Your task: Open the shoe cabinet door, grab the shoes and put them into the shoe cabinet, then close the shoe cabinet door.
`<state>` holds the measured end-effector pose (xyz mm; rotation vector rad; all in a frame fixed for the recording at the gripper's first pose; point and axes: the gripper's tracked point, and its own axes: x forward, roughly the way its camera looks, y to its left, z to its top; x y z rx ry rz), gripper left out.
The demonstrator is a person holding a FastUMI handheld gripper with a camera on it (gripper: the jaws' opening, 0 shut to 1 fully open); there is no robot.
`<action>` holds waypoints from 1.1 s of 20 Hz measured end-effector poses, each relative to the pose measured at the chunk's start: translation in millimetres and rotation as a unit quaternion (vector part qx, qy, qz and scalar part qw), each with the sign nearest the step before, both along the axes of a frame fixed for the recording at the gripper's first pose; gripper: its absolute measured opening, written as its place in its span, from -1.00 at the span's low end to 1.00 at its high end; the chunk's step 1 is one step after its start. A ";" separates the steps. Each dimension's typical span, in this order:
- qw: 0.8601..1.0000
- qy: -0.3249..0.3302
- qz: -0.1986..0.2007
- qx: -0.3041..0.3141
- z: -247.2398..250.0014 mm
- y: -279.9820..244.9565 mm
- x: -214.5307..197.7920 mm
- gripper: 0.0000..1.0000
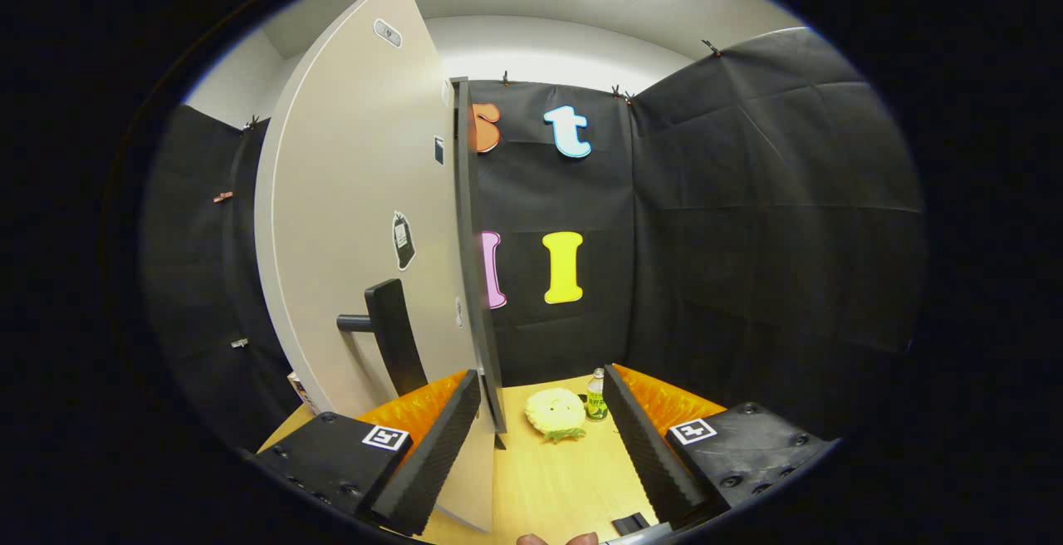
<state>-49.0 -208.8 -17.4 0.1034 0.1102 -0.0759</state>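
Observation:
The pale shoe cabinet door [357,221] stands swung out toward me, seen almost edge-on, with its dark edge [475,262] running down just right of my left fingertip. A black handle [390,337] sticks out from the door's face, above the left finger. My gripper [541,375] is open; the door's edge stands inside the gap, close by the left finger, and I cannot tell if they touch. A fluffy yellow shoe [555,412] lies on the wooden table [573,478] just ahead, between the fingers. The cabinet's inside is hidden behind the door.
A small green bottle [595,395] stands beside the shoe, near the right fingertip. Black cloth walls [747,221] close the booth behind and to the right. A person's fingertips [556,538] and a small black clip [631,522] show at the near table edge.

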 end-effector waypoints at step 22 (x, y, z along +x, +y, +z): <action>0.996 -0.023 0.088 0.021 13.3 191.5 47.7 0.96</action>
